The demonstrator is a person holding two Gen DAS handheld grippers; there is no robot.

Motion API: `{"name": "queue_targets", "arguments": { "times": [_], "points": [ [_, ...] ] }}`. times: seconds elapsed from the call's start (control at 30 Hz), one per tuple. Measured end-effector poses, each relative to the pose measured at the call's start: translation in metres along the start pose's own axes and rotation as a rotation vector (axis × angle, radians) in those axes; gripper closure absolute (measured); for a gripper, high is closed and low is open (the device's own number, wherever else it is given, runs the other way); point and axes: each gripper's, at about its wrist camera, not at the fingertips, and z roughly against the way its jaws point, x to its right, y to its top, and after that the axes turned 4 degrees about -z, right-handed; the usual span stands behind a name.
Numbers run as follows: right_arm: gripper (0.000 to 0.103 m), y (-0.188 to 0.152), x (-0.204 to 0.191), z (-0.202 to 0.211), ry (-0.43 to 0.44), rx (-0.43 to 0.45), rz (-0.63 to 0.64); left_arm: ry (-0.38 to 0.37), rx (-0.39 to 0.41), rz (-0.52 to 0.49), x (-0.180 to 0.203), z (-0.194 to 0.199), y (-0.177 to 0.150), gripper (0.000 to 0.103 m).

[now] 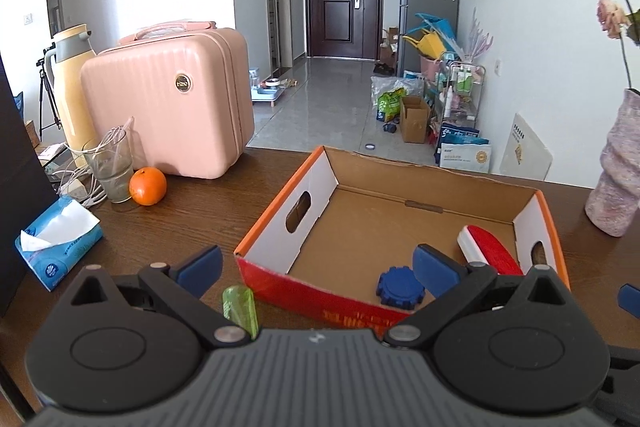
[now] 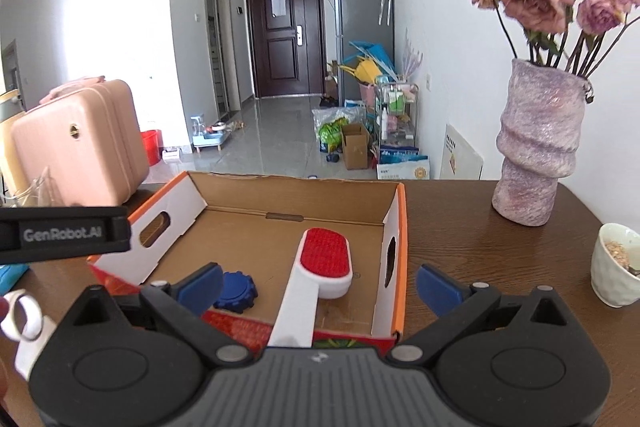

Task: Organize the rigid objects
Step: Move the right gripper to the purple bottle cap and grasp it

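An open cardboard box (image 1: 440, 183) with orange rims sits on the brown table; it also shows in the right wrist view (image 2: 280, 183). Inside lie a blue gear-shaped disc (image 1: 400, 287) (image 2: 236, 291) and a red-and-white lint brush (image 1: 490, 251) (image 2: 320, 267), its white handle leaning over the near wall. A green translucent piece (image 1: 240, 309) lies on the table in front of the box's left corner. My left gripper (image 1: 318, 273) is open and empty at the box's near wall. My right gripper (image 2: 320, 287) is open and empty, with the brush handle between its fingers.
A pink case (image 1: 168, 103), a glass (image 1: 110, 167), an orange (image 1: 147, 186), a thermos (image 1: 72, 83) and a tissue pack (image 1: 56, 239) stand at the left. A purple vase (image 2: 536, 147) of dried roses and a white cup (image 2: 616, 263) stand at the right.
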Motion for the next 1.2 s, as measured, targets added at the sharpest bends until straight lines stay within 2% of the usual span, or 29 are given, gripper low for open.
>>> {"name": "queue_targets", "arguments": {
  "times": [0.47, 0.7, 0.93, 1.2],
  "points": [
    [0.0, -0.027, -0.01, 0.066, 0.047, 0.062, 0.008, -0.067, 0.076, 0.005, -0.028, 0.061, -0.041, 0.0],
    [0.0, -0.046, -0.019, 0.089, 0.059, 0.09, 0.015, -0.071, 0.097, 0.01, -0.051, 0.081, -0.062, 0.0],
    [0.0, -0.071, -0.025, 0.102, 0.072, 0.082, 0.007, -0.082, 0.108, 0.007, -0.072, 0.096, -0.084, 0.0],
    [0.0, -0.097, -0.036, 0.097, 0.074, 0.03, 0.028, -0.101, 0.076, -0.006, -0.094, 0.097, -0.113, 0.0]
  ]
}}
